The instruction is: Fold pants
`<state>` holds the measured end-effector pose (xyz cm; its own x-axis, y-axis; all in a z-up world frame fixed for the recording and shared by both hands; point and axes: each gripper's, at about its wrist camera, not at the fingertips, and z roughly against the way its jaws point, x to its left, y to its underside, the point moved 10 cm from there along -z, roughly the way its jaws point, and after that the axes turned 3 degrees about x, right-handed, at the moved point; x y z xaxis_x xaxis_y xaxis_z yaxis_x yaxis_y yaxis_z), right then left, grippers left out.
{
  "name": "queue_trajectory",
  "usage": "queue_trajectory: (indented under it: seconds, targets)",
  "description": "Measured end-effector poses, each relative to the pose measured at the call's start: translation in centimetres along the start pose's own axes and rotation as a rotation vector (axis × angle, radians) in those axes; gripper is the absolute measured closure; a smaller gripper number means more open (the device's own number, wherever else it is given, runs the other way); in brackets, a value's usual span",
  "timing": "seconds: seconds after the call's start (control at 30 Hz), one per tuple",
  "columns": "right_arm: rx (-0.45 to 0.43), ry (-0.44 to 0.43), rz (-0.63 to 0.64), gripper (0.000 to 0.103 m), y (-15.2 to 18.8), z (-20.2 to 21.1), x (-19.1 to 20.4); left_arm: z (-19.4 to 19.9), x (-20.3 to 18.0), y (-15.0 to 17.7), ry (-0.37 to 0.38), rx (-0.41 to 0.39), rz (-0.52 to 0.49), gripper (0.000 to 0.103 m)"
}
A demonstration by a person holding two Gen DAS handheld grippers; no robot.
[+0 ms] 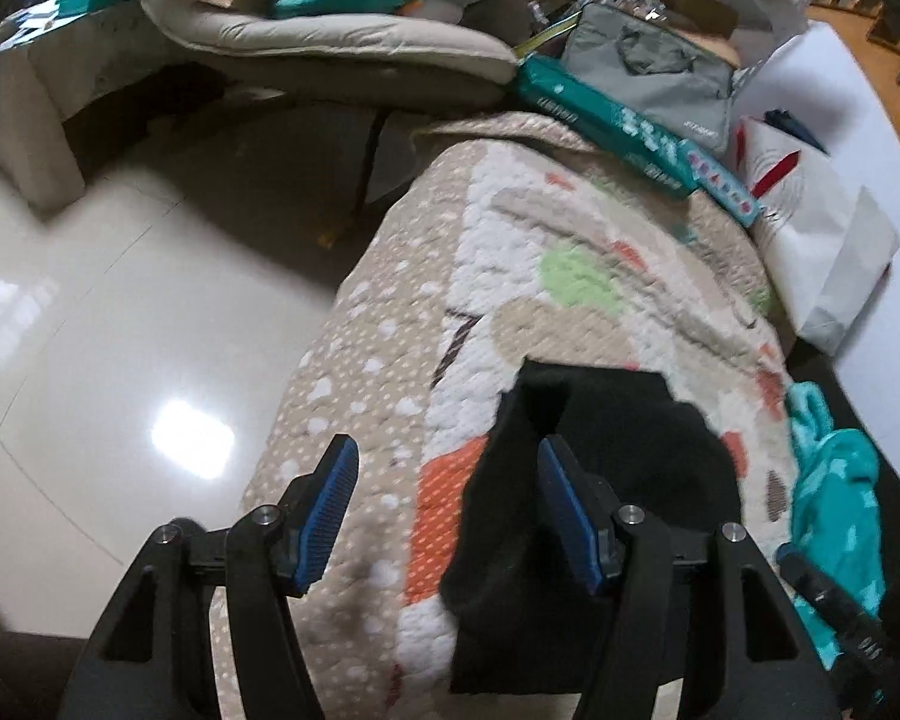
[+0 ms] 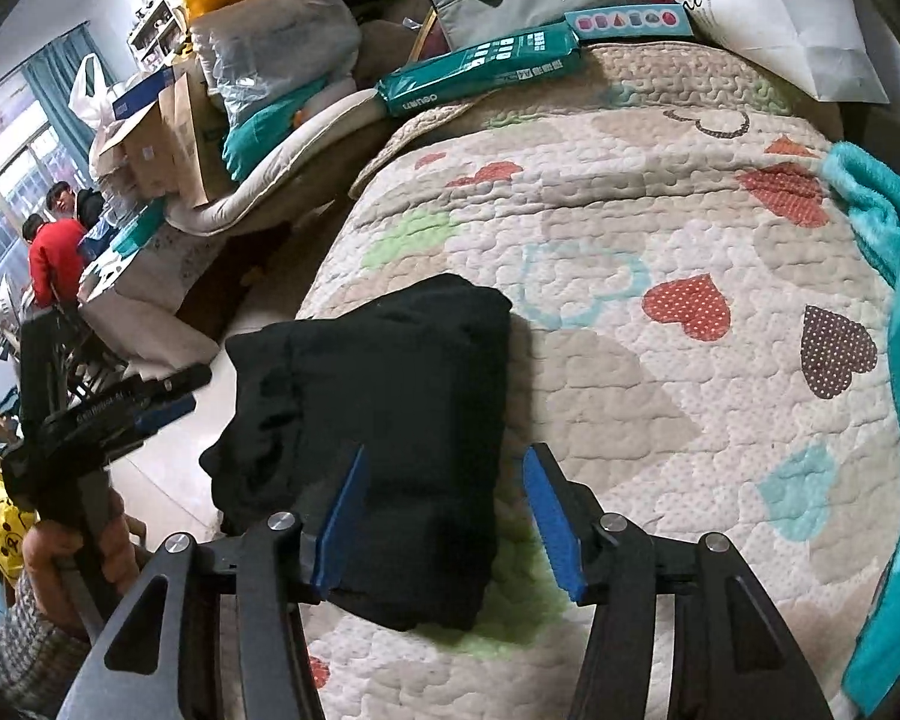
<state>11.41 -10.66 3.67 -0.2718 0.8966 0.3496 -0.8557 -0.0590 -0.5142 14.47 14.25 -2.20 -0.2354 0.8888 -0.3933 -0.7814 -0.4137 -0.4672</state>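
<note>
pants (image 2: 384,414) are seen as a compact black bundle, already folded into a rough rectangle, lying on the quilted bedspread (image 2: 660,360) near its left edge, floor side. nothing else is touching them.

right gripper (image 2: 444,516): jaws spread, blue pads clear of the fabric, nothing pinched; the bundle's near right edge is seen between and below the jaws. left gripper (image 1: 447,516): jaws also spread, nothing held; the black cloth sits under its right pad (image 1: 570,516) but no pinch is seen. in the right wrist view the left gripper is seen off to the bundle's left, held by a hand (image 2: 78,546) in a knit sleeve.

handling, as a judgement: soft, thick, light fabric, likely fleece or knit. no stiffness, so layers will sag and slide apart if lifted by one corner. not fragile, not slippery against the quilt. the upper left corner looks loose and bulged, so the fold is not fully square there.

if another fold or a tidy-up is wanted, hold is best taken at the two near corners, all layers pinched together, one gripper per corner, and the edge carried over low. a single-layer pinch should be avoided; it would be expected to pull the stack open.

turquoise blanket (image 2: 894,324) lies at the bed's right side, well apart.
</note>
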Motion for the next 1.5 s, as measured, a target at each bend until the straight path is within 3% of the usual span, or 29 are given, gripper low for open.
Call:
queue_trajectory:
  seconds: [0.5,0.97,1.27,1.5]
  targets:
    - [-0.015,0.022,-0.010,0.039,0.8,-0.1,-0.5,0.3,1.4,0.5,-0.063,-0.010,0.007,0.041]
    - [0.030,0.052,-0.010,0.038,2.0,-1.9,-0.9,0.4,0.4,0.6,-0.222,-0.019,-0.143,0.041]
    - [0.043,0.058,-0.025,0.037,2.4,-2.3,-1.1,0.3,-0.3,0.6,-0.217,-0.011,-0.163,0.041]
    - [0.046,0.063,-0.026,0.036,2.4,-2.5,-1.1,1.0,-1.1,0.4,-0.168,-0.035,-0.154,0.041]
